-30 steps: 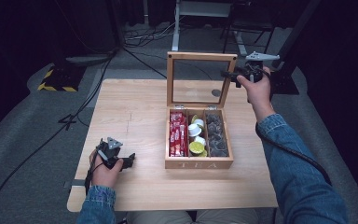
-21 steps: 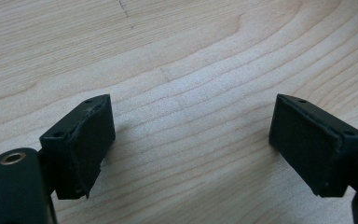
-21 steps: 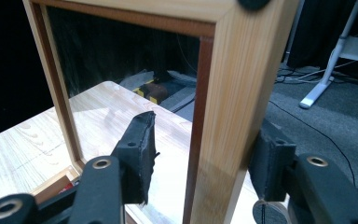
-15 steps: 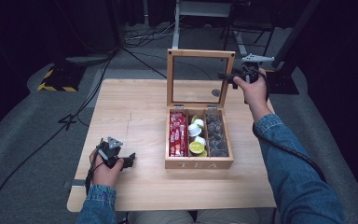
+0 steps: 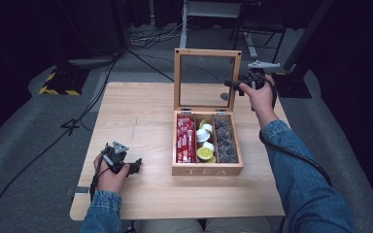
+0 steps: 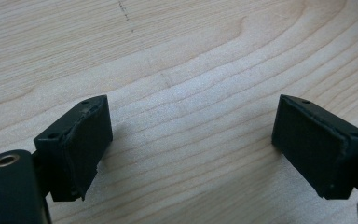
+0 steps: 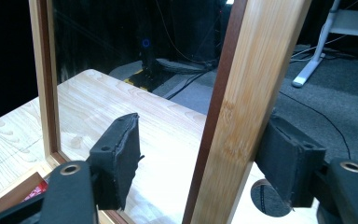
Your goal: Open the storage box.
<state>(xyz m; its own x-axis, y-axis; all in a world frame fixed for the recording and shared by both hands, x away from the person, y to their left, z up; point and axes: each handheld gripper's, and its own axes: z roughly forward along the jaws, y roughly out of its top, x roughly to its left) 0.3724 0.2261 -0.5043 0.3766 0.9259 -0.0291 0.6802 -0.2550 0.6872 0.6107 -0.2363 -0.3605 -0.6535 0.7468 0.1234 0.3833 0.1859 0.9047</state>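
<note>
Bamboo lid frame (image 7: pixel 242 107) stands upright between my right tongs (image 7: pixel 209 158), whose jaws have just been opening; the far pad may yet touch it. In the high view it's upper centre, far from my left tongs (image 5: pixel 135 167), spread and empty, lower left.

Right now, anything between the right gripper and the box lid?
No. The lid's side rail already sits between the right gripper's jaws, which have just been opening; the left pad stands clear of it.

Wooden tea box (image 5: pixel 207 170) on table, glass-paned lid (image 5: pixel 206 80) upright, compartments filled.
</note>
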